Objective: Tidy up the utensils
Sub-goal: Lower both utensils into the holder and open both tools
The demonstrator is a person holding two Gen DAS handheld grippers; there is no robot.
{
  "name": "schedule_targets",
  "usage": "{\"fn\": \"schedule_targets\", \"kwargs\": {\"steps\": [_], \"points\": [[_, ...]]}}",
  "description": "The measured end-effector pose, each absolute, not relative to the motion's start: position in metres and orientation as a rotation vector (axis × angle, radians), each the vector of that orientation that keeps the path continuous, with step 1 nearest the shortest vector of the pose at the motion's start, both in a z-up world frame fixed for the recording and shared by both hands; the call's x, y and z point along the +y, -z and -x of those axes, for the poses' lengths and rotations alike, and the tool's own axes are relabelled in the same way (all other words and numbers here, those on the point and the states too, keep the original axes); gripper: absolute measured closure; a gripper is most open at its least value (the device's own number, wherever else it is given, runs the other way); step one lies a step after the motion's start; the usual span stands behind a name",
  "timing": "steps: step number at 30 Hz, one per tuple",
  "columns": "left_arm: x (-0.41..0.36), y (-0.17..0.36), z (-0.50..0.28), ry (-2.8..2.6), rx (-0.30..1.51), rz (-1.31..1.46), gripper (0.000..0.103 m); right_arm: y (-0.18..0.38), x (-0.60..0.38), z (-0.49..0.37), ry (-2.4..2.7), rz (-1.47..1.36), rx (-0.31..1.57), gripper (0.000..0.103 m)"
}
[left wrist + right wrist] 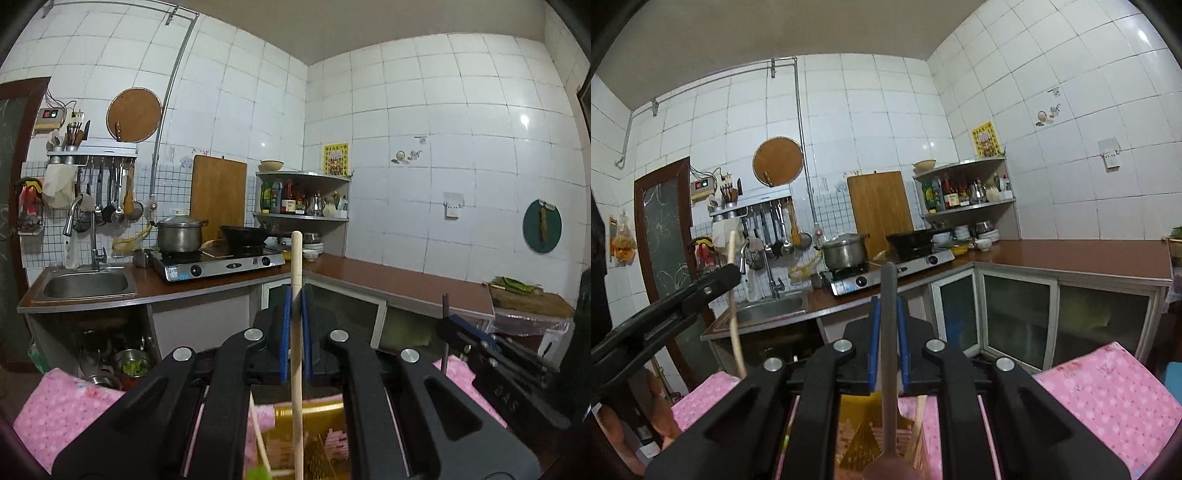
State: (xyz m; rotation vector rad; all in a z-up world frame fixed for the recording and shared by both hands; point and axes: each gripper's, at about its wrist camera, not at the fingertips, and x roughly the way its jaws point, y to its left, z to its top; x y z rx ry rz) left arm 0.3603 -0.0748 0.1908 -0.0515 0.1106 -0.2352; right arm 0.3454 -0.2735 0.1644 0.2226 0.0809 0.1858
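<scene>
Holding: you had one utensil pinched upright in each hand-held gripper, both raised above a yellow basket (325, 410) on a pink cloth (66, 402).
Left hand-held gripper (296, 295): its blue pads (284, 317) were pressed together on a pale wooden stick (296, 266), which stood nearly vertical.
Wooden stick: its top rose above the fingertips, and its lower part ran down between the black arms toward the yellow basket; its lower end was cut off by the picture's edge.
Right hand-held gripper (888, 306): its blue pads (874, 332) were clamped on the handle of a metal spoon (889, 332).
Metal spoon: the handle stood upright above the fingertips and the bowl hung low, over the yellow basket, at the bottom of the right wrist view.
Yellow basket: it sat below both grippers on the pink cloth, with more thin sticks (260, 439) leaning in it.
Each other's view: you could see the right hand-held gripper from the left wrist, off to the right and gripping a thin dark handle; from the right wrist, the left hand-held gripper appeared at the left with the pale stick through it.
Background: a brown table (388, 277) ran along the tiled walls with a sink (86, 284), a gas stove (221, 264), a steel pot (181, 232) and a black wok (243, 236).
</scene>
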Motion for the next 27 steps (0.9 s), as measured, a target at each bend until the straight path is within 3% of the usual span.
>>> {"fn": "schedule_targets", "kwargs": {"steps": [11,27], "points": [[-0.088,-0.148,-0.39,0.21,0.115,0.024,0.099,-0.128,-0.261,-0.384,-0.231,-0.236,0.069,0.094],[-0.06,-0.096,-0.395,0.23,0.364,0.064,0.098,-0.067,-0.255,-0.375,-0.225,-0.157,0.276,0.094]]}}
